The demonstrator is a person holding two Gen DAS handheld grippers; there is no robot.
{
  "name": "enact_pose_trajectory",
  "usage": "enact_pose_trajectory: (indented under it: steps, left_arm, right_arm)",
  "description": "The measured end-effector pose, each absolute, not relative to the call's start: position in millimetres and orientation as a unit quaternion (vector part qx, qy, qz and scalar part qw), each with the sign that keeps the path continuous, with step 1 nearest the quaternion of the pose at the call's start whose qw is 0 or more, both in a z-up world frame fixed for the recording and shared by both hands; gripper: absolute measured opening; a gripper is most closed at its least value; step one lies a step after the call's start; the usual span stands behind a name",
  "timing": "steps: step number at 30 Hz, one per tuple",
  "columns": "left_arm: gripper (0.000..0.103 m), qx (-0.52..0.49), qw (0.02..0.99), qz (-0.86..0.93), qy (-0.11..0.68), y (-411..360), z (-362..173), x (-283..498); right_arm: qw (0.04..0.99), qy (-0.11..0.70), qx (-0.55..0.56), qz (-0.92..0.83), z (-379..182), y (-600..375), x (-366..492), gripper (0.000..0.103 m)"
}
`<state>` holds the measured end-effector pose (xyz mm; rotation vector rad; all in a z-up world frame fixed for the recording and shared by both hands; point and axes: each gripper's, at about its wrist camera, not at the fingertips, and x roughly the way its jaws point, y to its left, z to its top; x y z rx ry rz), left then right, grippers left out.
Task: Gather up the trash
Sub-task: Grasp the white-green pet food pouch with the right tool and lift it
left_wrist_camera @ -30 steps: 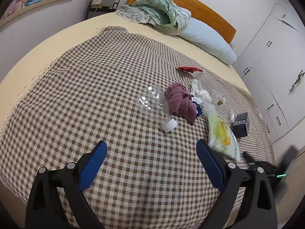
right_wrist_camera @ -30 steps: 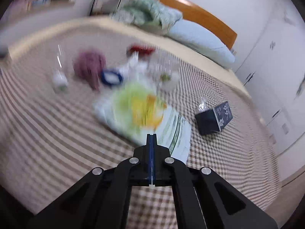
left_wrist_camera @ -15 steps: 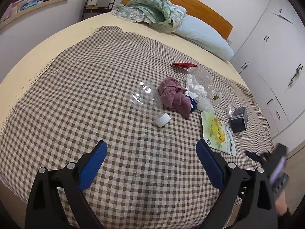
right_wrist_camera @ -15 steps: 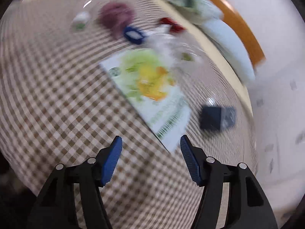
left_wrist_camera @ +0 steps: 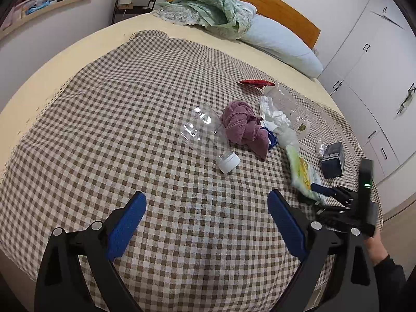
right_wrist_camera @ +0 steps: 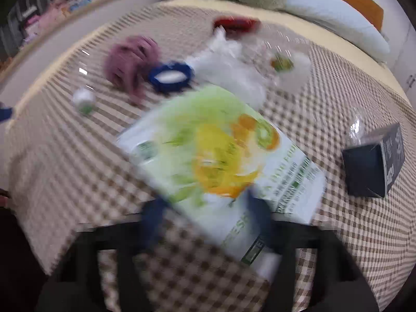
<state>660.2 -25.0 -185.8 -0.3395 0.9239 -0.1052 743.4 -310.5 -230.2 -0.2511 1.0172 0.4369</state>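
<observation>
A: While the left gripper [left_wrist_camera: 205, 202] hangs over the checked blanket [left_wrist_camera: 104, 130] with its blue pads spread wide and nothing between them, the action is on the right.

B: Right gripper [right_wrist_camera: 205, 213] is down at the snack packet [right_wrist_camera: 215, 156]. Its jaws have just been closing, and the packet's near edge sits between them. In its blurred wrist view the pads show apart, either side of that edge, not pressing on it.

A: Describe the packet for us.

B: Flat, white, with a splash of green, yellow and orange fruit and green lettering along one end. It lies on the blanket near the bed's right edge, just beside the dark box [left_wrist_camera: 334, 160].

A: And the rest of the litter?

B: Up the bed from it: a clear bottle [left_wrist_camera: 205, 135] on its side with a white cap, touching a maroon cloth [left_wrist_camera: 244, 130], then crumpled white tissue [left_wrist_camera: 275, 117] and a red wrapper [left_wrist_camera: 256, 83] (a blue ring [right_wrist_camera: 171, 76] peeks out beside the cloth).
</observation>
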Motion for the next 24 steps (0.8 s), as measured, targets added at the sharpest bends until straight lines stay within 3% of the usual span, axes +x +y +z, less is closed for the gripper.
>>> enact_pose_trajectory:
  steps: [4,7,12,14,17,22,23,24]
  left_arm:
    - [0.091,-0.155,0.880,-0.054,0.445,-29.4,-186.2,661.0]
    - [0.091,-0.151,0.882,-0.055,0.443,-30.5,-184.7,658.6]
    - [0.091,-0.155,0.882,-0.045,0.443,-25.1,-184.5,658.0]
    - [0.091,-0.159,0.881,-0.044,0.444,-23.9,-184.6,658.0]
    - [0.091,-0.157,0.881,-0.047,0.443,-26.9,-184.3,657.3]
    - [0.091,-0.140,0.883,-0.056,0.445,-36.6,-183.3,654.5]
    - [0.091,-0.138,0.883,-0.056,0.445,-36.9,-183.0,653.9]
    - [0.091,-0.135,0.884,-0.056,0.444,-36.6,-182.9,653.7]
  right_arm:
    - [0.852,0.470,-0.156,0.171,-215.1,-310.3,738.2,0.002]
    - [0.874,0.439,-0.137,0.160,-178.8,-316.1,688.1,0.001]
    - [0.891,0.394,-0.013,0.225,-101.5,-319.9,640.9,0.001]
    - [0.869,0.400,0.120,0.267,-84.8,-334.0,628.8,0.001]
    - [0.848,0.438,0.192,0.229,-99.9,-351.3,625.2,0.002]
    - [0.820,0.481,0.279,0.137,-181.5,-375.3,627.3,0.006]
    - [0.817,0.479,0.292,0.131,-190.7,-376.7,625.4,0.012]
    - [0.812,0.471,0.318,0.135,-198.9,-382.0,624.4,0.030]
